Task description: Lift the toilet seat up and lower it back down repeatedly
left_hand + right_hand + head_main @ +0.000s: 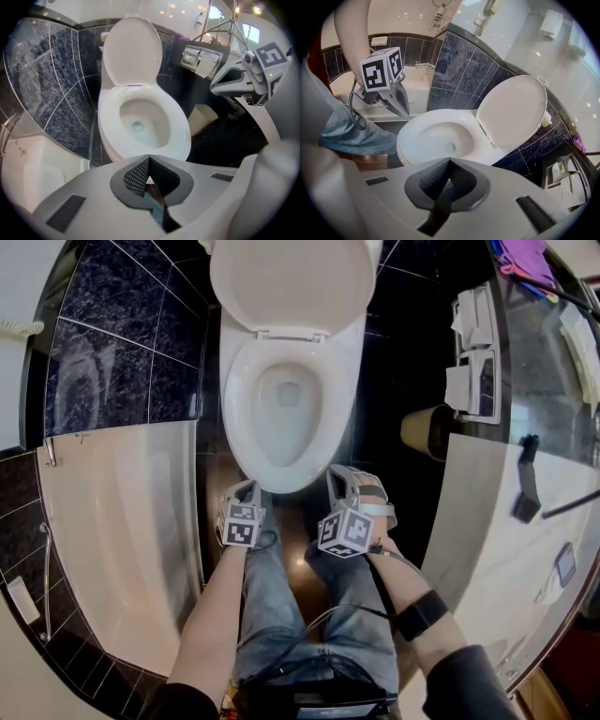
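Ignore the bathtub (112,521) along the left; nothing needed there. Note the left tongs (249,488), pressed tip to tip with nothing between the pads, hovering just short of the bowl's front-left rim. Read the toilet seat (236,423) as lying flat on the bowl, ring down, with the lid (291,282) propped upright at the back. Judge the step in hand, then, as a lift about to start.

Open one pair before closing in: no pinching a ring with shut tips, and a fair risk of skidding off glossy plastic with a bare nudge from below. Aim for the front edge of the seat, farthest from the hinge, for the least effort. Slip one pad under the lip and one on top, and grip lightly. Swing up along the hinge's arc rather than pulling straight upward. Stop short of slamming into the lid, then reverse by the same arc and set down softly.

Note the right tongs (343,472), likewise clamped shut and empty, just off the front-right rim. Use one pair alone on the seat, or mirror both evenly, never twisting the ring. Mind the bin (424,432) on the floor to the right and the paper holder (473,371) beyond it when drawing the right arm back.
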{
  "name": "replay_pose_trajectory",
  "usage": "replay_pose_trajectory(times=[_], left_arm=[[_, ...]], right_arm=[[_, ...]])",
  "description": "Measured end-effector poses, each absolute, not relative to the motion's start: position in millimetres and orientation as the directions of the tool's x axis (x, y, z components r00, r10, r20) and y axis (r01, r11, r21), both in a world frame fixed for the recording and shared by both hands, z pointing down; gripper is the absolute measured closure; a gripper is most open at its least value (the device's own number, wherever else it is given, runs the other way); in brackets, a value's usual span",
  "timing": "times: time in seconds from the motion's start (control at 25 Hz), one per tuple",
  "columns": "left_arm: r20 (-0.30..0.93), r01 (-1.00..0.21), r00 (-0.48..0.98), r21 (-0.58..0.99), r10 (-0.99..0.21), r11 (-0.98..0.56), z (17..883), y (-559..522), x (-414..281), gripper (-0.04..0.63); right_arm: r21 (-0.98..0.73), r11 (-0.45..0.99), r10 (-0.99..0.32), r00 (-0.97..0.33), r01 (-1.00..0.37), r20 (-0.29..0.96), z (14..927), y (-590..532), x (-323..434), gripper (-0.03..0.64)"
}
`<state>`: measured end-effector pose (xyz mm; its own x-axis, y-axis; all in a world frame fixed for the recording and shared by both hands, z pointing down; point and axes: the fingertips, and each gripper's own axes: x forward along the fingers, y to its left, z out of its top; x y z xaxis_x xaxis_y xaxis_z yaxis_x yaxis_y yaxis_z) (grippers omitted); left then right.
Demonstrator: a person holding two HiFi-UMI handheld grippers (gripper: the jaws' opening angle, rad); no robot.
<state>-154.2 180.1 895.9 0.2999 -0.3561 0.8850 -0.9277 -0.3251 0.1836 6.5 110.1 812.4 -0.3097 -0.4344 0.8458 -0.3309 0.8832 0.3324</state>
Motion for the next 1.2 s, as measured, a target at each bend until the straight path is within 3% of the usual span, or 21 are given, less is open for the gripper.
replay_pose_trajectory(times=[0.44,0.92,1.2], left_arm=[[0.798,-0.946,0.284,0.141,-0.532,-0.293,799,139,-161,0.595],[0.59,-0.956,0.27,0.069,-0.761,-0.286,543,82,-188,0.595],[0.49,-0.954,0.277,0.042,-0.826,-0.295,418,67,-198,0.595]], right_arm=[[0.324,0.849,-0.473,-0.33,-0.417,0.817,751,95,7,0.6],[0.298,0.704,-0.644,-0.402,-0.645,0.65,551,39,4,0.598],[0.216,0.613,-0.718,-0.423,-0.76,0.552,435,28,25,0.598]])
